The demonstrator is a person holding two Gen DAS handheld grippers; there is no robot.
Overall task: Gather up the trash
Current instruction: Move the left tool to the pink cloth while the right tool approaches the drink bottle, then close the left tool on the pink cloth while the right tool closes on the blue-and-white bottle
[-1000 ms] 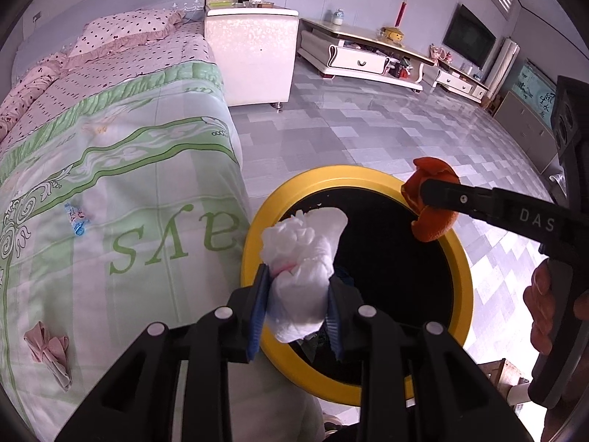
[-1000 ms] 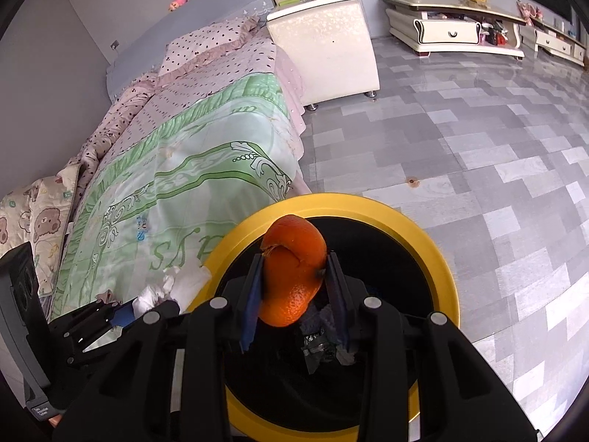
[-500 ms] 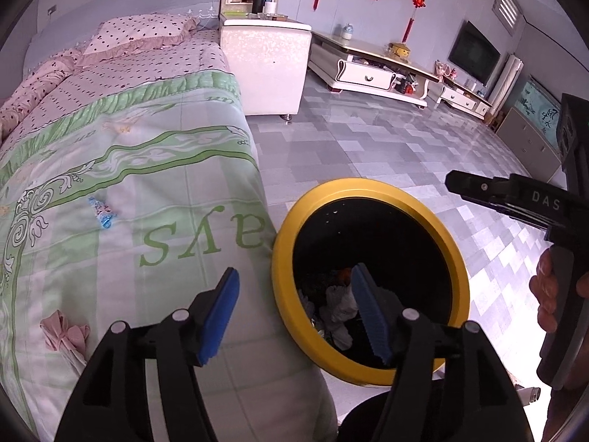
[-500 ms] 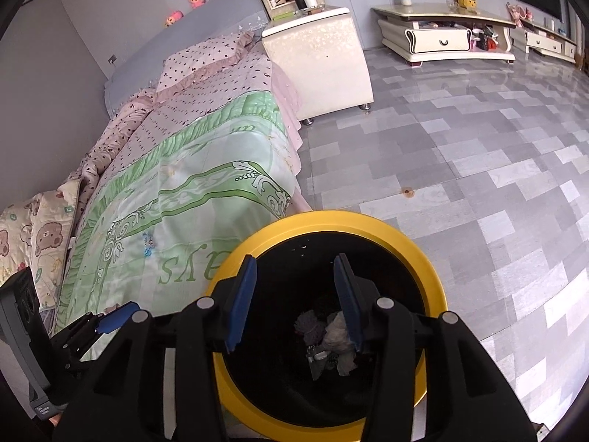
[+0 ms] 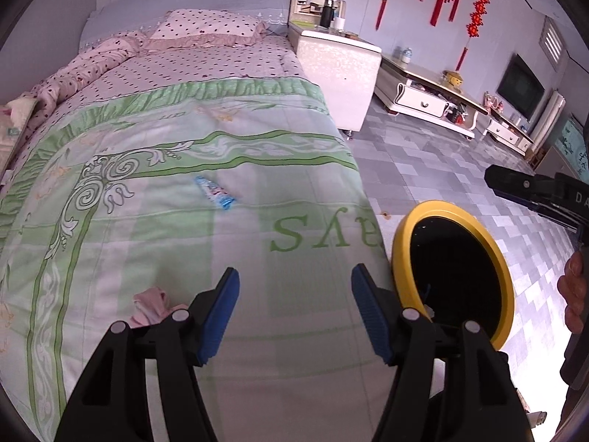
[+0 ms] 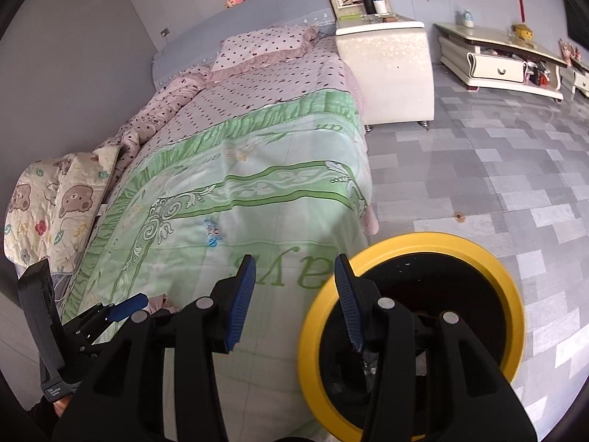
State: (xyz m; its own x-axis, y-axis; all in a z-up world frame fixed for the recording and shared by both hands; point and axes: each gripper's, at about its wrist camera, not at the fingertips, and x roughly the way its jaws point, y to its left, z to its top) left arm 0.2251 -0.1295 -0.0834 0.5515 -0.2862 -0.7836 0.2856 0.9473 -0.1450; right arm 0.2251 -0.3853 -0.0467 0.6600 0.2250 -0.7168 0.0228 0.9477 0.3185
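My left gripper (image 5: pixel 294 270) is open and empty, hovering over the green quilt (image 5: pixel 184 221) of the bed. A blue wrapper (image 5: pixel 215 192) lies on the quilt ahead of it. A crumpled pink scrap (image 5: pixel 151 304) lies just beside its left finger. The yellow-rimmed black bin (image 5: pixel 399 243) stands on the floor to the right, against the bed's foot. My right gripper (image 6: pixel 294 258) is also open and empty, over the bed's edge with the bin's rim (image 6: pixel 405 239) by its right finger. The blue wrapper (image 6: pixel 212 234) shows further up the quilt.
A white nightstand (image 6: pixel 386 70) stands by the bed's far corner, and a low white TV cabinet (image 6: pixel 500 62) runs along the far wall. A bear-print blanket (image 6: pixel 55 202) lies folded at the bed's left side. Grey tiled floor (image 6: pixel 478 169) stretches right of the bed.
The left gripper let go of the white tissue and the right one let go of the orange peel over the bin. Both then swung left toward the bed with their jaws open.
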